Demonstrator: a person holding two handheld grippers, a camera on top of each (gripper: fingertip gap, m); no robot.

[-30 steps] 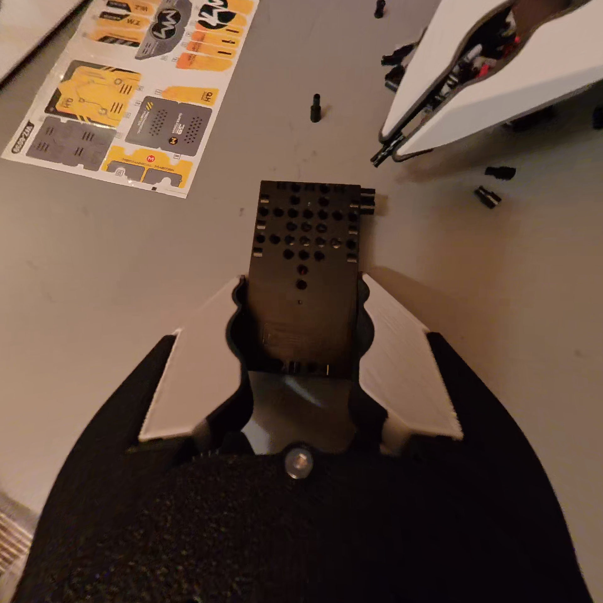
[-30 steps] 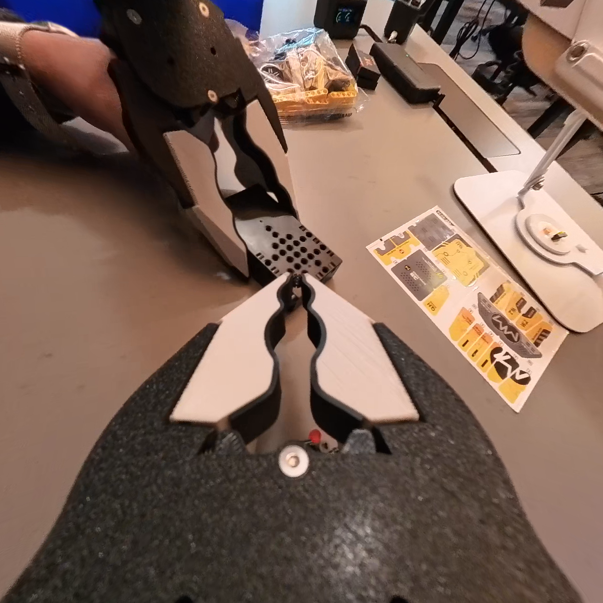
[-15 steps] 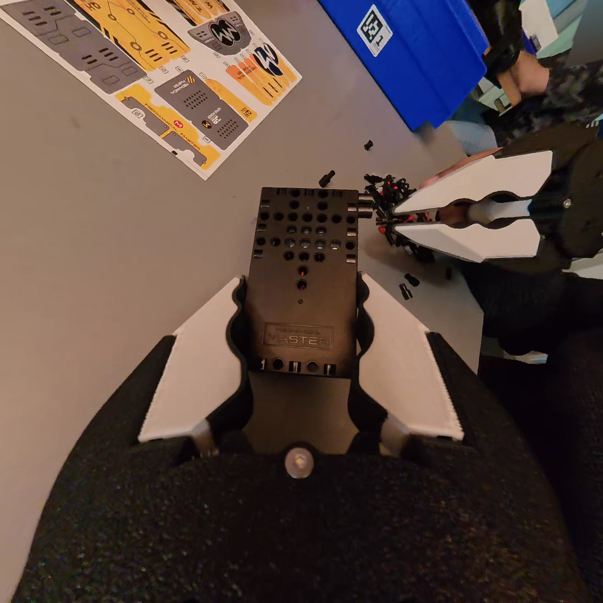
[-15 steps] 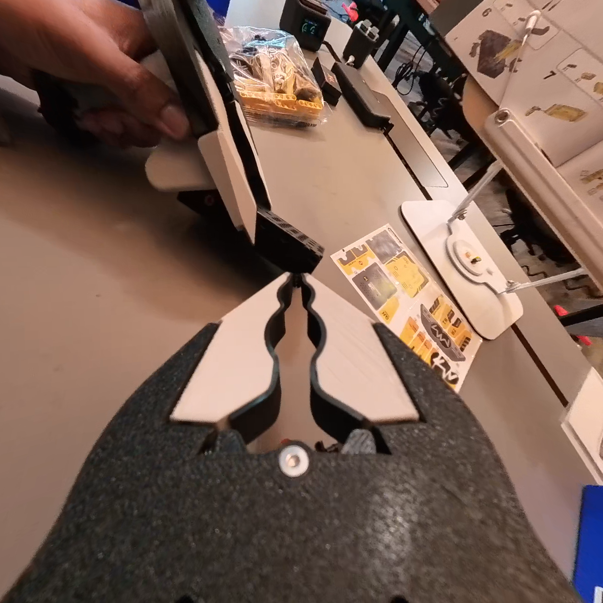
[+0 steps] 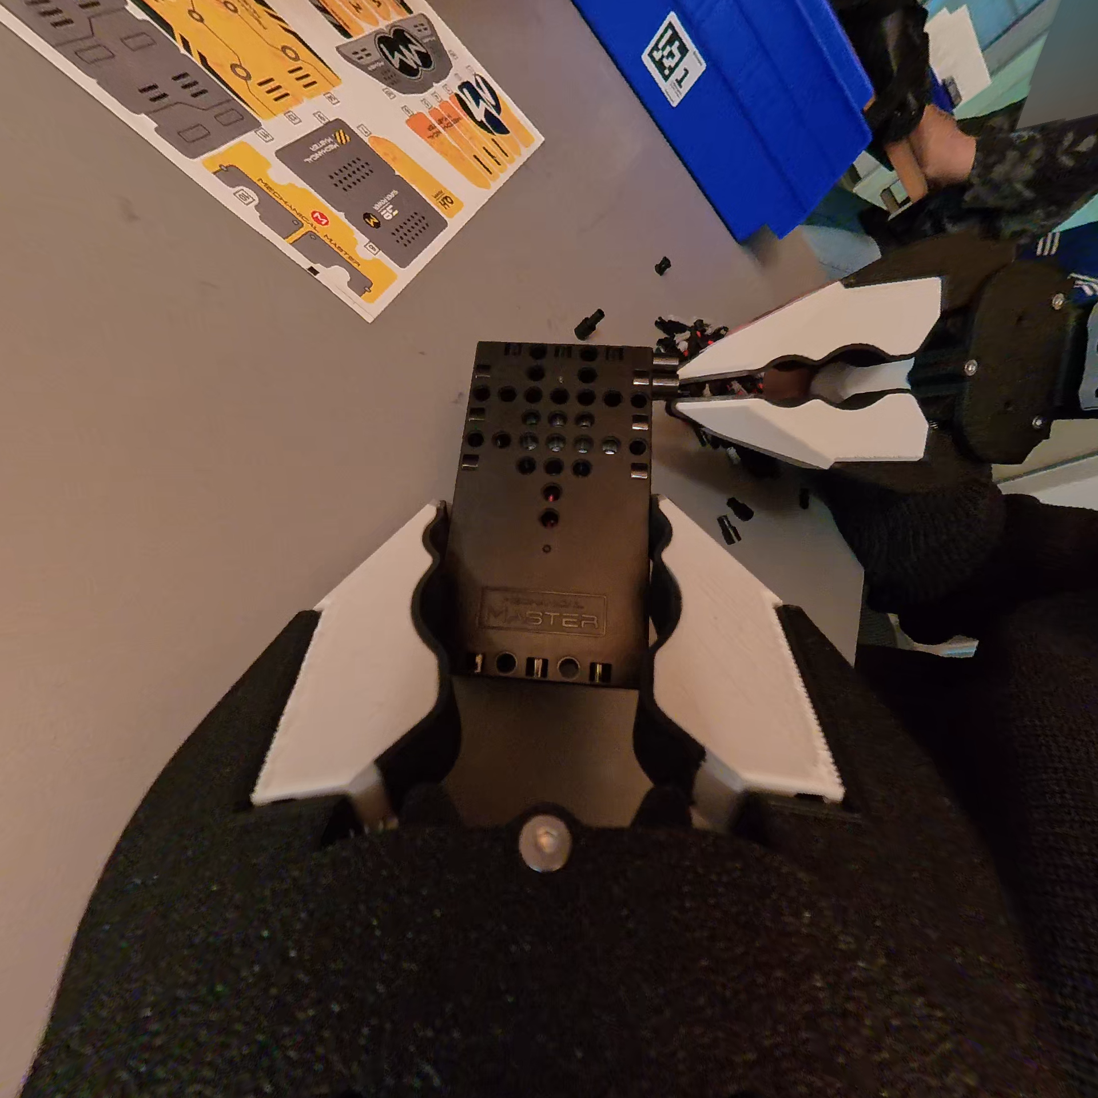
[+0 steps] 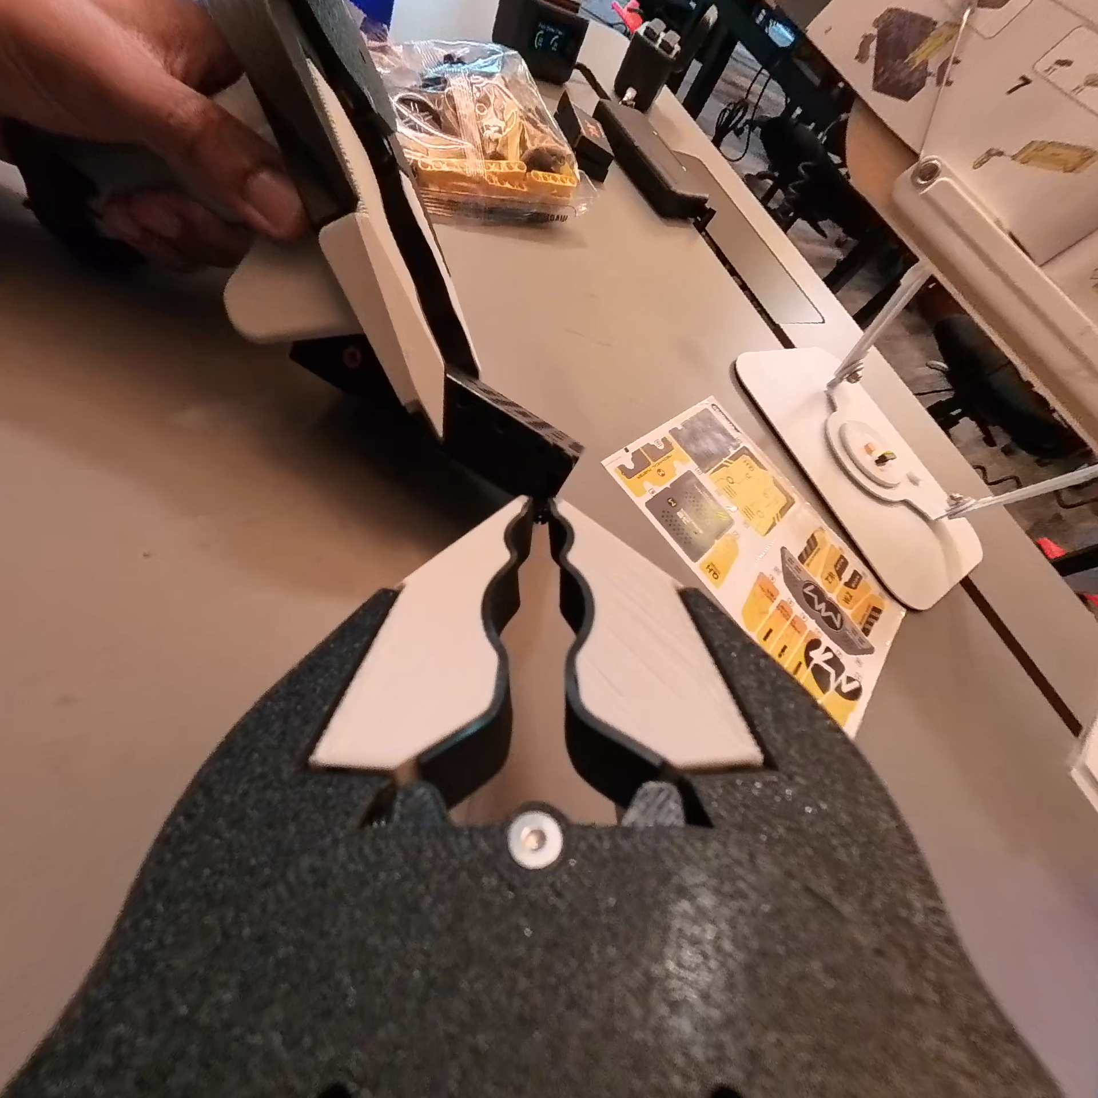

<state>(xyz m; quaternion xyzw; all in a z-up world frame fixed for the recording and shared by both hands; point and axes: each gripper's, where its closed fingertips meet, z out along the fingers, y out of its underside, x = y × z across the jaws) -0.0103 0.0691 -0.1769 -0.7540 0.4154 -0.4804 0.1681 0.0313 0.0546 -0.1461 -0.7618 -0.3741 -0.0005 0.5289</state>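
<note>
**Warm, dim light and wide-angle bending**

Warm, dim light is tinting both views. The grey table (image 6: 624, 309) is catching soft glare at far left, dark shadow is pooling beneath the left gripper (image 6: 442, 410), and edges are curving and blurring.

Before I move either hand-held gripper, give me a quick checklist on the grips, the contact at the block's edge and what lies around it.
1. Left hand-held gripper clamps the black block by both sides: ok.
2. Right hand-held gripper nearly shut on a small black pin: ok.
3. Pin seated in the block's side: cannot tell.
4. Block lifted off the table: ok.
5. Loose pins lie beneath: not ok.
6. Sticker sheet lies apart from both grippers: ok.
</note>
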